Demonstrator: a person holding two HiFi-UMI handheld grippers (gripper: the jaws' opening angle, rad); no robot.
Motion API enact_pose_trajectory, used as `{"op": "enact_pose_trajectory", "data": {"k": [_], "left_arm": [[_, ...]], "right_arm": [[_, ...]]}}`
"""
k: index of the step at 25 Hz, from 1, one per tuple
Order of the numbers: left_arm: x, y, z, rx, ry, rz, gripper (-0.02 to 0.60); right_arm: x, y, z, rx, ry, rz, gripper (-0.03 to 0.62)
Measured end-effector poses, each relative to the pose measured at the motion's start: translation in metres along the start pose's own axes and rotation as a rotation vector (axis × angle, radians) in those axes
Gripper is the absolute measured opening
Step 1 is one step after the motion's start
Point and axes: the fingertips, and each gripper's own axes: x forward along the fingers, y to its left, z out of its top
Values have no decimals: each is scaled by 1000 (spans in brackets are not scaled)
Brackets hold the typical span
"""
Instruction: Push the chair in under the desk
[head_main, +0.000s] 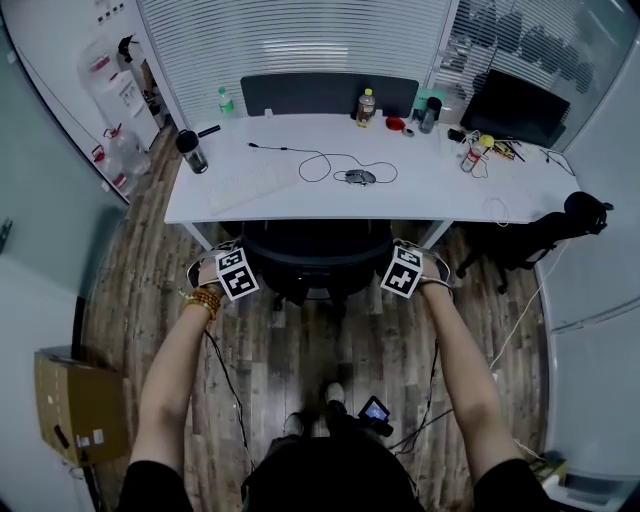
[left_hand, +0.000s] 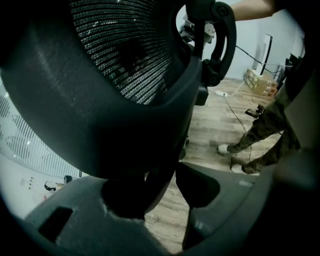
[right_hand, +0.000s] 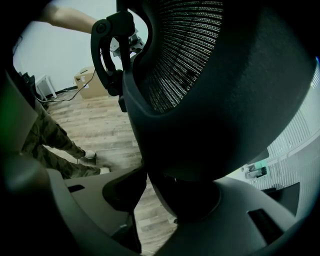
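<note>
Centre frame, the black mesh-backed office chair (head_main: 316, 255) sits partly under the white rectangular desk (head_main: 430, 192). The left gripper (left_hand: 162, 182) and right gripper (right_hand: 145, 187) each clamp a backrest edge. Uneven pushing could swivel it askew or make a grip slip.

No words or numbers can be read anywhere.

The cube on the left gripper (head_main: 232, 248) and the cube on the right gripper (head_main: 405, 246) each show a black-and-white square pattern, but these are shapes, not letters. The green bottle (head_main: 226, 101) and the yellow bottle (head_main: 367, 107) on the desk (head_main: 440, 190) have labels, and the print on them is too small to read. The brown box (head_main: 80, 405) on the floor has a small white sticker, also too small. The big water jugs (head_main: 118, 155) by the wall have red parts, with no print that can be made out.
</note>
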Motion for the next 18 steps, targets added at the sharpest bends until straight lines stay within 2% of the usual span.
{"op": "enact_pose_trajectory", "data": {"k": [18], "left_arm": [[24,55,18,-16,34,15,207]], "right_arm": [[22,-62,4,-12,-5,3,187]]}}
